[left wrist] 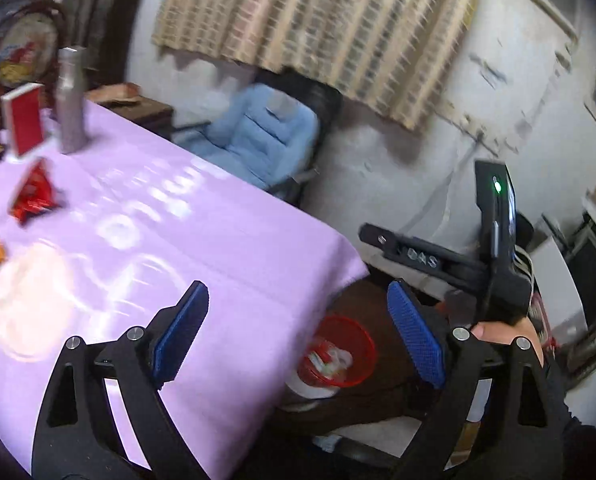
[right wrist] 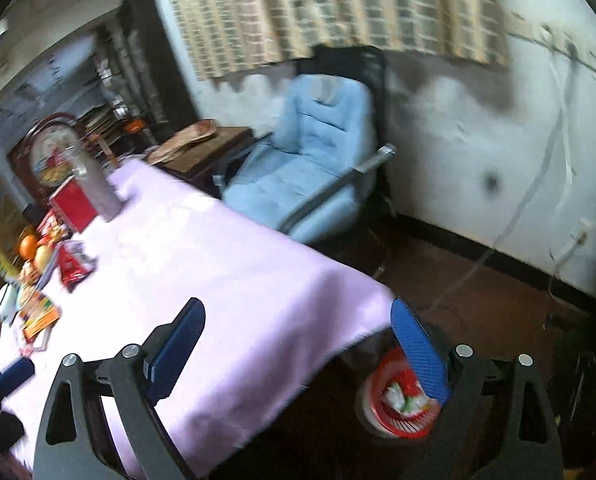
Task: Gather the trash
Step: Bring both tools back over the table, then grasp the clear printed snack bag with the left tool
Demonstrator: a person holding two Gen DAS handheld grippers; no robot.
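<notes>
left wrist view: the left tool [left wrist: 298,320] gapes wide with nothing between its pads, over the lilac desk [left wrist: 201,240]. the red trash basket [left wrist: 338,354] sits on the floor at 5 o'clock; a red wrapper [left wrist: 33,196] lies at 9 o'clock. the right tool [right wrist: 298,336] also stands wide, empty.

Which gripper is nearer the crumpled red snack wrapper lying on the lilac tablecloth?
Left, judging loosely. The left gripper hangs open above the table edge, wrapper ahead-left. The right gripper, also open, sits further toward the red basket.
</notes>
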